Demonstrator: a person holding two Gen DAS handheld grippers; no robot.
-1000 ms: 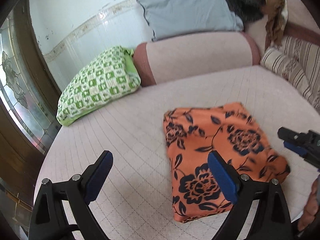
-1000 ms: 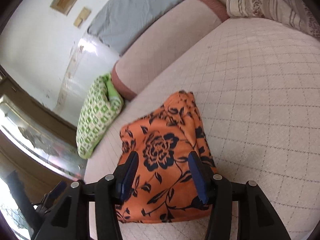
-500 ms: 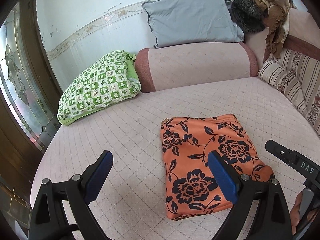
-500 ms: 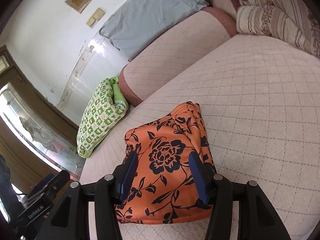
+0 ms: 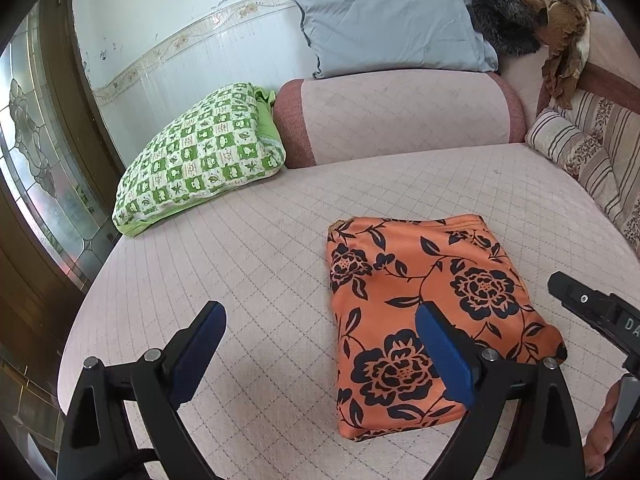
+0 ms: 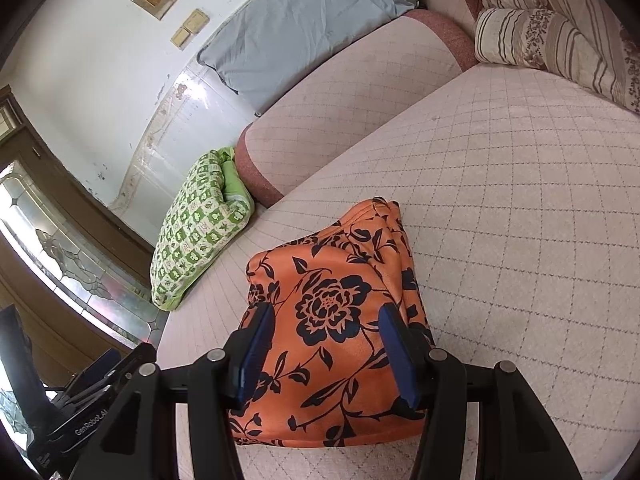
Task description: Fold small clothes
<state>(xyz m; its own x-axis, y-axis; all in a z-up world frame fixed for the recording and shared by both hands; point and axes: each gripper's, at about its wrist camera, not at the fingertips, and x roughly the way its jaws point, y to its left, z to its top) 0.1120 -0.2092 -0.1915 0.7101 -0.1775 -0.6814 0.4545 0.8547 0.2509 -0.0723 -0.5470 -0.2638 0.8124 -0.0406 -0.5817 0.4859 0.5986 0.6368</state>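
You are holding both grippers empty: the left gripper spread wide, the right gripper half open above the folded orange garment, lying at 4 o'clock on the bed. Be lifting straight off, without catching its layered edge.

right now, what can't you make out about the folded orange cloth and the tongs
- Folded orange cloth, right wrist view: its near edge is hidden behind the right tongs, so contact there is unclear.
- Left wrist view: the left tongs cover part of the cloth's near right side.
- Right tongs, left wrist view: cut off by the right edge.
- How many layers: folded under.
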